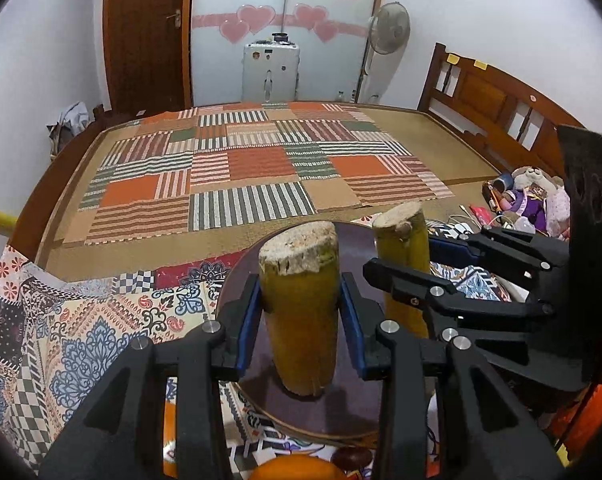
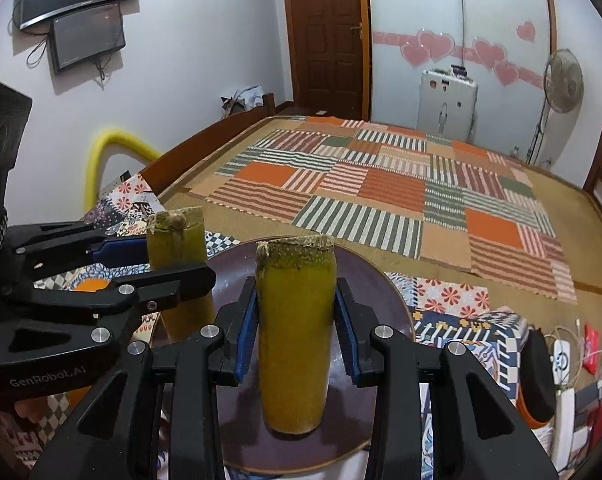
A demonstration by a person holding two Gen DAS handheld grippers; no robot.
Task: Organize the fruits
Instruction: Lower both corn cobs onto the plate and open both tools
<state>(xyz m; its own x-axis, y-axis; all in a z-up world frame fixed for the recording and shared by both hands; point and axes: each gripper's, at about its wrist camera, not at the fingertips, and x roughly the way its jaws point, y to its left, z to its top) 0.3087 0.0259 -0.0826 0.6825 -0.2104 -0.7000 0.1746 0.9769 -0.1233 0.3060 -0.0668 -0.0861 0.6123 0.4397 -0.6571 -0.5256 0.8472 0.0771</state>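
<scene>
Big bed (image 1: 261, 168) fills the background, its striped patchwork mat (image 1: 245, 172) spread flat, and a patterned cloth (image 1: 101, 320) covers the near end. On that cloth sits a dark round plate (image 2: 381, 292), and both sugarcane pieces stand upright over it.

Left claw (image 1: 301, 312), blue pads on either side, pinches the near cane piece (image 1: 301, 312) around its middle; the cut base looks to be touching the plate near its centre. Right claw (image 2: 297, 320) grips the second cane piece (image 2: 295, 340) the same way, upright, its base at the plate's near part.

From the right wrist camera, the left claw reaches in from the left edge of the plate. An orange (image 1: 297, 470) peeks in just beyond the plate's near rim, with a small dark red fruit (image 1: 351, 458) beside it.
</scene>
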